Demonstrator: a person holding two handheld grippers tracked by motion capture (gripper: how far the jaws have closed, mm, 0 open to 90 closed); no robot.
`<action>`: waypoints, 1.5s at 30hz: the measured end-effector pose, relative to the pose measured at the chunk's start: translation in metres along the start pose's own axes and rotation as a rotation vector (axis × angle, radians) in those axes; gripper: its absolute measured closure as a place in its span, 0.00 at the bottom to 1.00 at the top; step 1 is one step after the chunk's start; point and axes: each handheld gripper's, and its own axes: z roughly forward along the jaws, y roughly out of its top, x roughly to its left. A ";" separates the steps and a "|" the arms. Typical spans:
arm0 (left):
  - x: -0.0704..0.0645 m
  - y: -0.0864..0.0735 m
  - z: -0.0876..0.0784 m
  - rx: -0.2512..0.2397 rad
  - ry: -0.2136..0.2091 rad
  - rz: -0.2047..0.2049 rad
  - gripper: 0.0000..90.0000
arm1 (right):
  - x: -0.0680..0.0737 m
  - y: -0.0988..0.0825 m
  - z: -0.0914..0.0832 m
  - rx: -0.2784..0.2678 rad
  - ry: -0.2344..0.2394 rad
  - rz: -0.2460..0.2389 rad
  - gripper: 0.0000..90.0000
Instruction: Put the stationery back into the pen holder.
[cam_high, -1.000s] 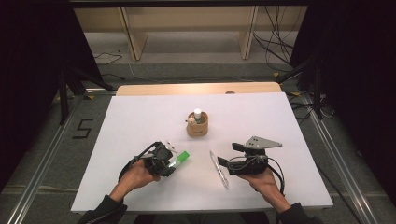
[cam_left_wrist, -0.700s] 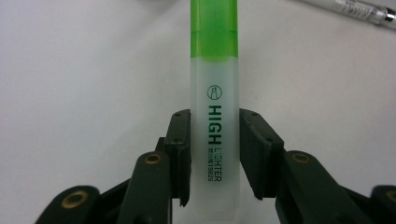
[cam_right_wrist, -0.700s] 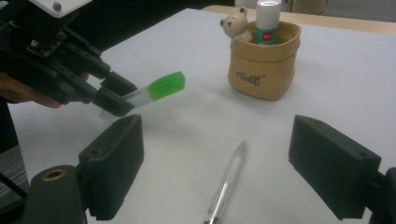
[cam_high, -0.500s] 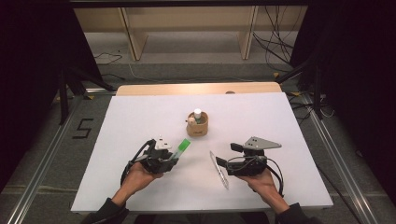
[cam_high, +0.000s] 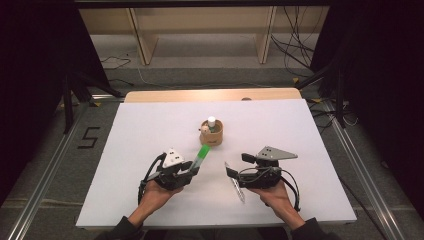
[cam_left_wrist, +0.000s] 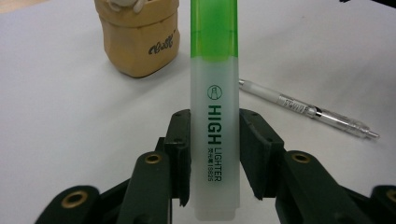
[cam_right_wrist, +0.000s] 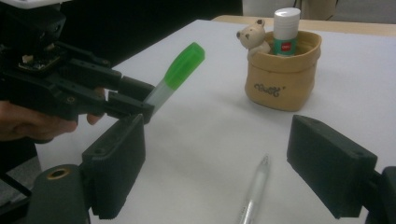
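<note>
Holding a green highlighter (cam_left_wrist: 214, 112) in my left gripper (cam_high: 192, 169), I have its jaws pressed on the frosted lower barrel, one on each side. The highlighter's long axis runs straight out along the jaws, capped green end leading, and it points up and away toward the tan pouch-shaped holder (cam_high: 212, 134) near the middle of the white surface (cam_high: 125, 150). The holder lies just beyond the cap — ahead of my left gripper, with a short gap between them. My left hand (cam_high: 155, 194) is the nearer one to it.

My right gripper (cam_high: 231, 172) rests lower on the surface, to the right, jaws standing wide with nothing between them. A clear pen (cam_right_wrist: 254, 193) lies flat on the surface just in front of it, its long axis running roughly toward me and away.

The holder stands upright and already carries a white-capped glue stick (cam_right_wrist: 286, 25) and a small bear figure (cam_right_wrist: 252, 35) at its rim.

Beyond the surface's far wooden edge are a grey floor, shelf legs and trailing cables; the sides of the room are dark.
</note>
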 end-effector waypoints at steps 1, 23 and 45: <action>-0.002 0.000 0.001 -0.005 0.001 0.000 0.73 | 0.001 0.000 0.001 -0.002 0.005 0.005 0.23; -0.024 -0.001 0.007 -0.061 -0.007 0.029 0.73 | 0.011 0.007 0.027 -0.013 0.069 0.082 0.34; -0.034 0.001 0.009 -0.093 -0.007 0.049 0.73 | 0.011 0.010 0.045 -0.025 0.127 0.168 0.55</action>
